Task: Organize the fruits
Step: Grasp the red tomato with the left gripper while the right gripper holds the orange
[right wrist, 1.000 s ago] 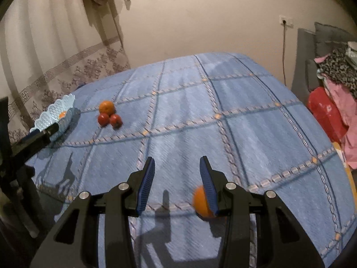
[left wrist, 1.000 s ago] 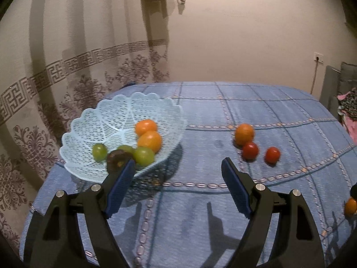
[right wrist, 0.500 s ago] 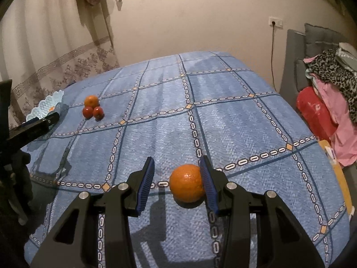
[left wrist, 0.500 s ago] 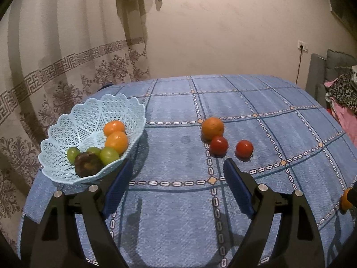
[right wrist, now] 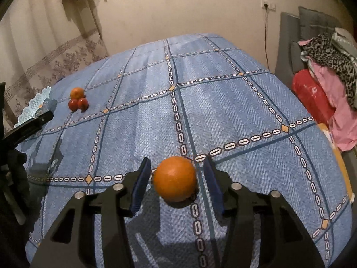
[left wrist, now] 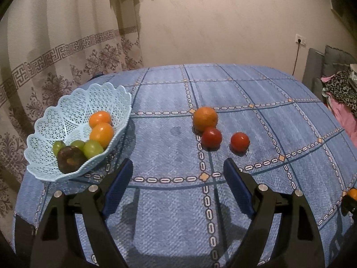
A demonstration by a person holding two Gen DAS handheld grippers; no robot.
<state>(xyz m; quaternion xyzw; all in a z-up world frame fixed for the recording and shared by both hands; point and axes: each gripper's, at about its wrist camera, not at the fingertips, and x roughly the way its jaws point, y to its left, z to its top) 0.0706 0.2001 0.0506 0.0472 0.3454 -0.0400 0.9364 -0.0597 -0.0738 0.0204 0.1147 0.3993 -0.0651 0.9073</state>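
The right gripper [right wrist: 176, 178] is placed around a single orange [right wrist: 175, 178] that lies on the blue checked cloth of the surface [right wrist: 234, 93], well apart from the other fruits. Its jaws are released: there is a small gap on each side of the orange, so it is between them but not yet grasped.

The left gripper [left wrist: 177, 174] hovers with its jaws wide apart and nothing between them. In front of it lie another orange [left wrist: 205, 118] and two tomatoes [left wrist: 225, 139], close together on the cloth. To the left stands the light blue lattice basket [left wrist: 67, 111], which already holds two oranges, some green fruits and one dark fruit.

I judge that the step in hand is the picking of the lone orange. The next move calls for closing the jaws on its widest part, firmly but gently because it is round and may roll away, then lifting it and carrying it across to the basket.

I can read no brand, label or writing anywhere in either view.
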